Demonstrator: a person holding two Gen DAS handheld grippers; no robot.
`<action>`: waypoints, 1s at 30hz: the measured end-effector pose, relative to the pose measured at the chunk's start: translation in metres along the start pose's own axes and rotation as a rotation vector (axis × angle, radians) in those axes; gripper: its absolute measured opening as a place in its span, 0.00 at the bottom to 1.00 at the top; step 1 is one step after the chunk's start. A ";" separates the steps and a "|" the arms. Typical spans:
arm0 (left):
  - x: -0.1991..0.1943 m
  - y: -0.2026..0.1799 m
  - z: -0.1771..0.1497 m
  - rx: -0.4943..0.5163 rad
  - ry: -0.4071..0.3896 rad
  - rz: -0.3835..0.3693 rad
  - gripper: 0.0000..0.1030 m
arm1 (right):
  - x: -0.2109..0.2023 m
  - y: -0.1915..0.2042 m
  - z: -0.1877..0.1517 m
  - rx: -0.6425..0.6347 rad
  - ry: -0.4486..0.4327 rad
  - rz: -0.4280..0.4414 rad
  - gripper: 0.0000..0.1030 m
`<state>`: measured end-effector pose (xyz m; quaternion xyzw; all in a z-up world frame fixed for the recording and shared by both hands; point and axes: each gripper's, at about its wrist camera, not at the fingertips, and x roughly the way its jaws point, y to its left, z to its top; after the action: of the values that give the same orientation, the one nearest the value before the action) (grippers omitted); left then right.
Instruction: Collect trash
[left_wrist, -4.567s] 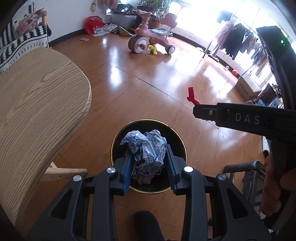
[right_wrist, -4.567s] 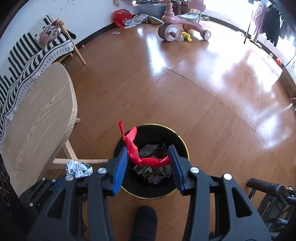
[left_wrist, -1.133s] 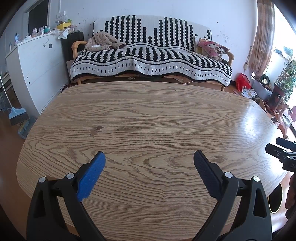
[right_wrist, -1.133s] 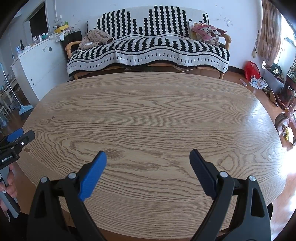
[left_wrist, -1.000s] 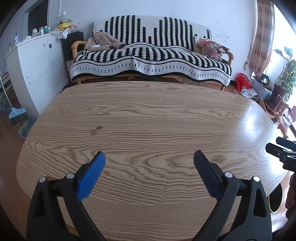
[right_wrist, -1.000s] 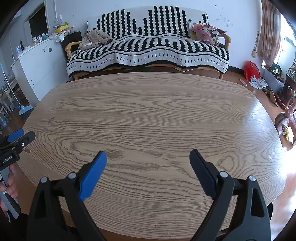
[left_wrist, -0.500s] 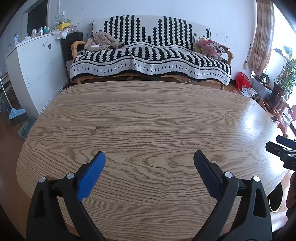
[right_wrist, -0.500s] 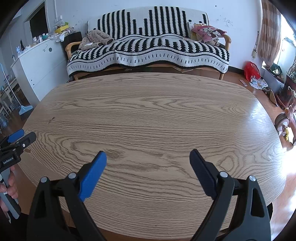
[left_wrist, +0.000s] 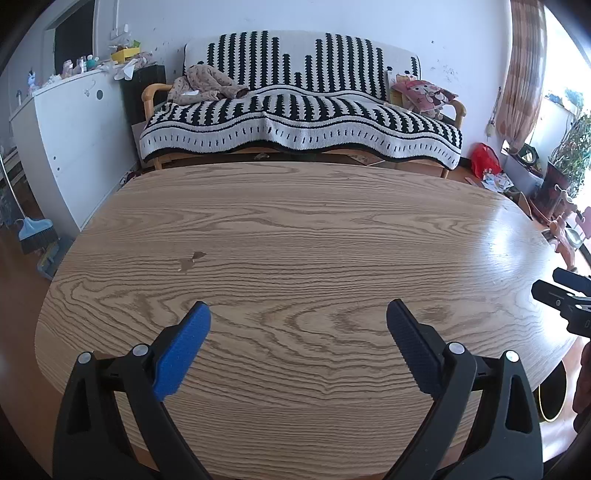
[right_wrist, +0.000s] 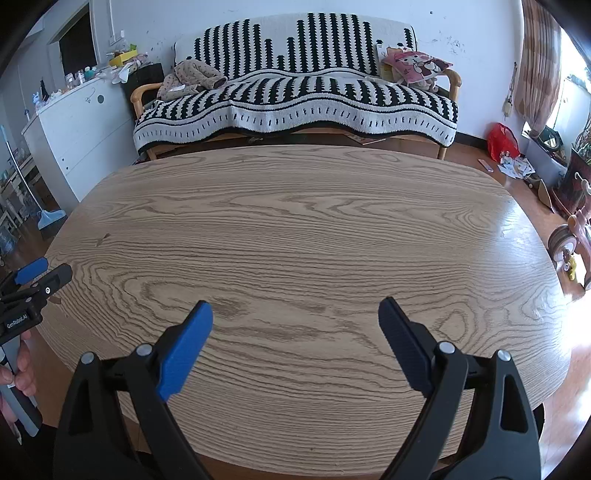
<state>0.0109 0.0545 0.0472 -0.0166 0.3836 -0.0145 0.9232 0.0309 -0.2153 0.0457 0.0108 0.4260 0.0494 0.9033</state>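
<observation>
My left gripper (left_wrist: 298, 314) is open and empty, held over the near edge of the oval wooden table (left_wrist: 295, 229). My right gripper (right_wrist: 295, 314) is open and empty too, over the same table (right_wrist: 295, 221). The right gripper also shows at the right edge of the left wrist view (left_wrist: 565, 299); the left gripper shows at the left edge of the right wrist view (right_wrist: 33, 277). A small brown stain (left_wrist: 190, 260) marks the tabletop. The black trash bin with a gold rim (left_wrist: 552, 395) peeks out below the table's right edge. No trash shows on the table.
A sofa with a black-and-white striped cover (left_wrist: 303, 122) stands behind the table. A white cabinet (left_wrist: 70, 147) and a blue broom (left_wrist: 35, 232) are at the left. A red bag (right_wrist: 502, 142), scattered papers and a pink tricycle (right_wrist: 572, 236) are on the floor at the right.
Earlier each gripper held trash over the bin: crumpled paper in the left, a red strip in the right. Now both are open, empty and facing the table. Nothing moved in the last second.
</observation>
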 end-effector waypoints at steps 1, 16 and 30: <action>0.000 0.001 0.000 0.000 0.000 0.000 0.91 | 0.000 0.000 0.000 0.000 0.001 -0.001 0.86; 0.003 0.003 0.002 0.003 -0.003 0.006 0.91 | 0.000 0.001 0.000 -0.004 0.002 -0.001 0.85; 0.003 0.001 0.002 0.035 -0.016 0.012 0.91 | -0.002 0.001 0.000 -0.003 0.001 -0.002 0.86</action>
<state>0.0143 0.0552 0.0468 0.0018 0.3757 -0.0158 0.9266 0.0299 -0.2146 0.0470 0.0090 0.4266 0.0491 0.9031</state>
